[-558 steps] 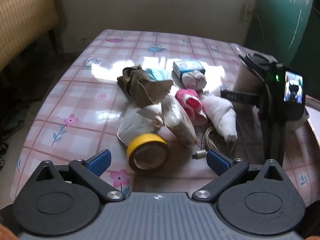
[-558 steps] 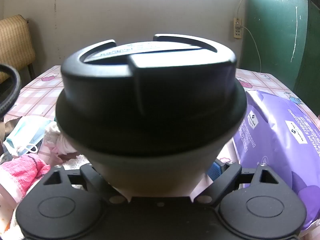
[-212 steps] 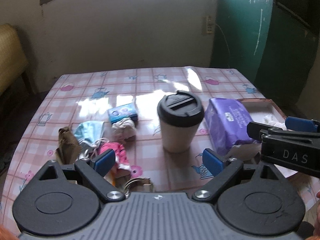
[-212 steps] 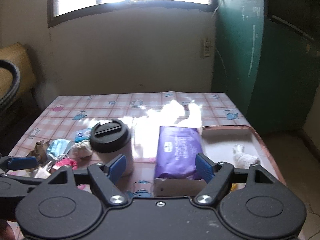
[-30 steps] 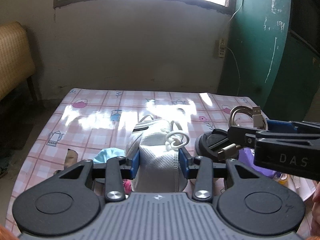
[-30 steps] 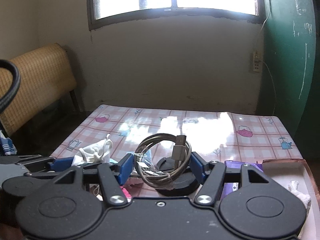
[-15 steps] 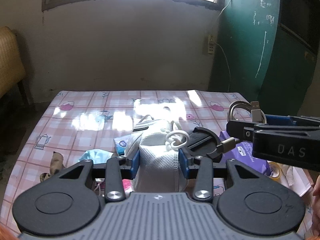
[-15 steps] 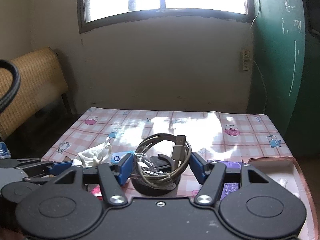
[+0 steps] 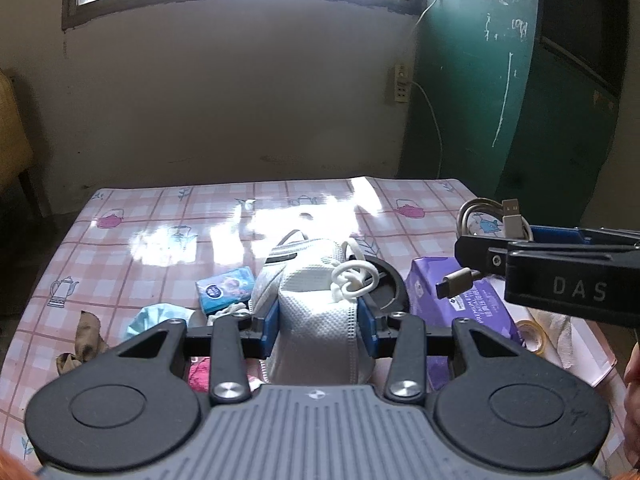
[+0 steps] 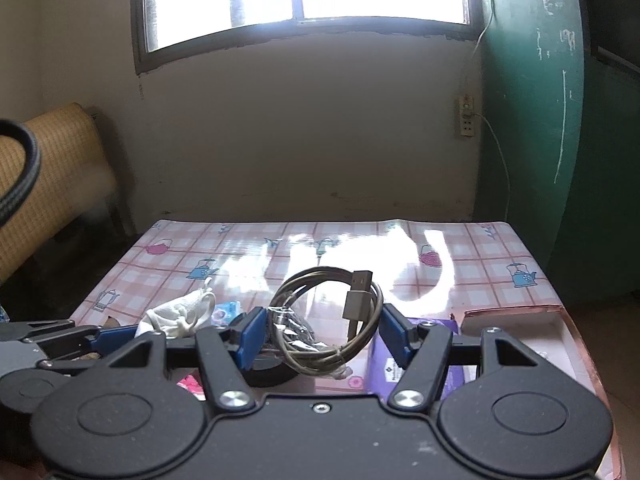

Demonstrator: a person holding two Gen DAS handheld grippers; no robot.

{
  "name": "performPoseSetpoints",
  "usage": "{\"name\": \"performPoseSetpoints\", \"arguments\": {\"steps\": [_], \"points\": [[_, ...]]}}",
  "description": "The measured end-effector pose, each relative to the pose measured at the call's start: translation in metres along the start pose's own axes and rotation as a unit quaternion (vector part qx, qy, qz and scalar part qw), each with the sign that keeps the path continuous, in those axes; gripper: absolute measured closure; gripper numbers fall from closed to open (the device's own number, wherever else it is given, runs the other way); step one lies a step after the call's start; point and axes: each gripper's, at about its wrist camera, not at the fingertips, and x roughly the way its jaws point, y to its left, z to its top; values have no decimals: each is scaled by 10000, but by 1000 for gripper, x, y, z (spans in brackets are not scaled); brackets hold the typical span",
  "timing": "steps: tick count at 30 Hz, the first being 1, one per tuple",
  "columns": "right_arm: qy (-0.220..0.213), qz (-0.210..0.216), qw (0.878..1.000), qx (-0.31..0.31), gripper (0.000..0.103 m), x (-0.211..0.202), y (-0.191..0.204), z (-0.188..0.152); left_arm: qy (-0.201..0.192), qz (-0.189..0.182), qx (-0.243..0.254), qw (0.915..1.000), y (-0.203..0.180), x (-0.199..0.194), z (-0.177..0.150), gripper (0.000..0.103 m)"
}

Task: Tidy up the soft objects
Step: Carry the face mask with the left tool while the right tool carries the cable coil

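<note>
**White mask and coiled cable both held above the table**

White, textured fabric fills the left gripper (image 9: 319, 322): one folded respirator mask (image 9: 320, 320), upright, pinched between the two blue pads, its knotted ear loop (image 9: 352, 278) curling off the upper right edge. Mask is clear of the table, held above the clutter.

Right gripper (image 10: 320, 336) clamps one coiled grey USB cable (image 10: 326, 320); coil stands between the pads, one metal plug (image 10: 356, 296) pointing up, second plug hanging below the finger in the left view. Coil is bound with a clear tie.

Count on the pink checked tablecloth (image 9: 160, 240) below, near to far:
- 1 pink cloth item (image 9: 198, 374), mostly hidden by the left gripper
- 1 brown crumpled cloth (image 9: 82, 346)
- 1 light blue surgical mask (image 9: 154, 318)
- 1 purple soft pack (image 9: 472, 312), lying flat
- 1 black cup lid (image 9: 390, 284), partly behind the held mask
- 1 small blue tissue pack (image 9: 226, 289)

Right side: 1 shallow pink-edged tray (image 10: 568, 328), holding a tape roll (image 9: 532, 334) and white cloth (image 9: 560, 330).
</note>
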Motion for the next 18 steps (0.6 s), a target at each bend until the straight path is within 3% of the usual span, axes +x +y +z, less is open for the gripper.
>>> {"name": "performPoseSetpoints", "arguments": {"steps": [18], "points": [[0,-247,9996,166,29,-4,-34,-3,43,-169,148,9997,-22,12,2,61]]}}
